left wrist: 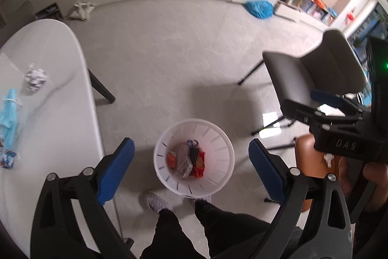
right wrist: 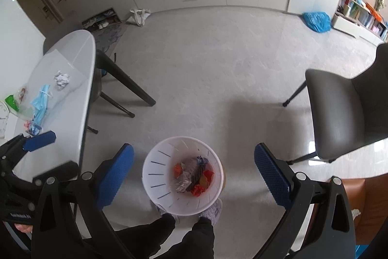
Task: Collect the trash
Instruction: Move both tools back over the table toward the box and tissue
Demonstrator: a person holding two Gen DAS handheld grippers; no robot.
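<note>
A white slotted bin (left wrist: 194,158) stands on the floor by my feet, holding several red and clear wrappers (left wrist: 188,159); it also shows in the right wrist view (right wrist: 183,175). My left gripper (left wrist: 191,162) is open and empty, high above the bin. My right gripper (right wrist: 194,171) is open and empty, also above it. On the white table (left wrist: 55,113) lie a crumpled paper ball (left wrist: 35,77), a blue face mask (left wrist: 9,113) and a small wrapper (left wrist: 7,158). The right wrist view shows the ball (right wrist: 61,79), the mask (right wrist: 42,101) and a green packet (right wrist: 12,102).
A grey chair (right wrist: 344,113) stands right of the bin. A brown seat (left wrist: 312,162) is at the lower right. A blue bag (right wrist: 316,21) and a white bag (right wrist: 139,16) lie on the far floor by cabinets. Table legs (right wrist: 126,81) slant left of the bin.
</note>
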